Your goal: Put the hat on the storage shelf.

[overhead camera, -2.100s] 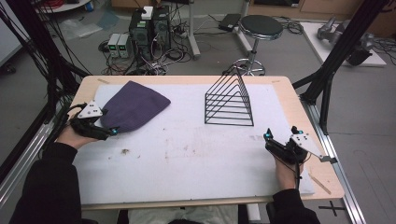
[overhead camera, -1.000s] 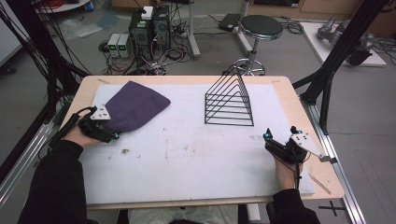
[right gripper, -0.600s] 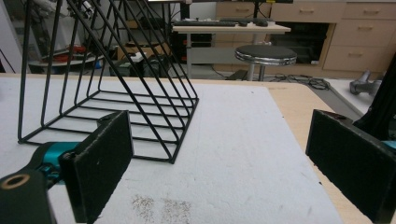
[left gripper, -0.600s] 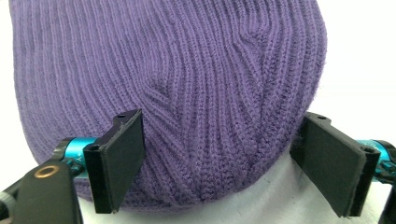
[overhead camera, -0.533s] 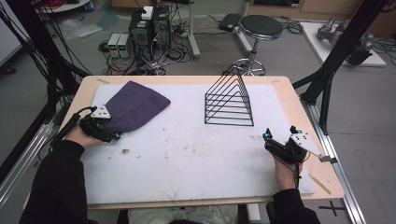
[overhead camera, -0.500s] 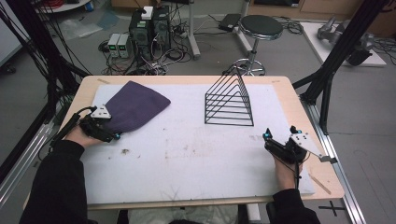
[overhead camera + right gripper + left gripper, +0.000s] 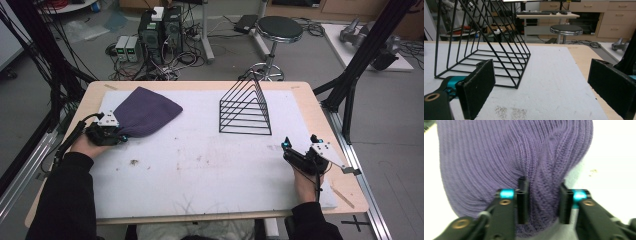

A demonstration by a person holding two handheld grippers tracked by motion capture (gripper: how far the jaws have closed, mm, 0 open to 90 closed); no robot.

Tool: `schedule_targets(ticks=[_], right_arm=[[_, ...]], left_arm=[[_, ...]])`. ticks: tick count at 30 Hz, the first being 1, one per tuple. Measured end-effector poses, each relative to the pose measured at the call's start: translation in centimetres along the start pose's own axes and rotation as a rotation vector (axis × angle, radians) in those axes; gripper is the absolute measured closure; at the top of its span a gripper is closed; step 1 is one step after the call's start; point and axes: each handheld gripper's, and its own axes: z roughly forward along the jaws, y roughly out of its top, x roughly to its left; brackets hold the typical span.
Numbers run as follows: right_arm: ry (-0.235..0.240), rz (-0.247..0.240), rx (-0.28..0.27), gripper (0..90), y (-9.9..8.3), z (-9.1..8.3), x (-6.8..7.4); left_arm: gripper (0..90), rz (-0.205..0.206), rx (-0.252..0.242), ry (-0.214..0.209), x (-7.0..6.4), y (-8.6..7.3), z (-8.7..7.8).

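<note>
Left gripper point(image 7: 541, 202) pinches a fold of the purple knit cloth point(image 7: 506, 157).
Right gripper point(image 7: 541, 90) waits wide; a lift looks next.

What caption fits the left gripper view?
Left gripper with jaws around a raised fold of the purple knit cloth.

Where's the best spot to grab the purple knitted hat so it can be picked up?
Probably the near edge of the purple knitted hat, at its lower left corner, coming in from the person's side. The hat lies flat and soft, so a raised fold is easiest to pinch. The left hand-held gripper already has such a ridge of knit bunched between its jaws there. The right hand-held gripper rests open by the wire rack.
</note>
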Motion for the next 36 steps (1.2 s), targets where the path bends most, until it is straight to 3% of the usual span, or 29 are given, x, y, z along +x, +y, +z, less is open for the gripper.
schedule_targets(ticks=[7,18,36], right_arm=[[0.001,-0.001,0.000,6.8,0.0,0.0,0.0],[0.000,0.005,0.005,6.8,0.0,0.1,0.1],[0.003,0.002,0.008,6.8,0.0,0.2,0.1]], left_arm=[[79.7,-0.002,0.000,-0.010,-0.1,0.2,-0.4],[80.2,0.008,0.003,0.004,-0.4,0.5,-0.6],[80.3,-0.036,-0.038,0.026,-0.6,1.5,-2.3]])
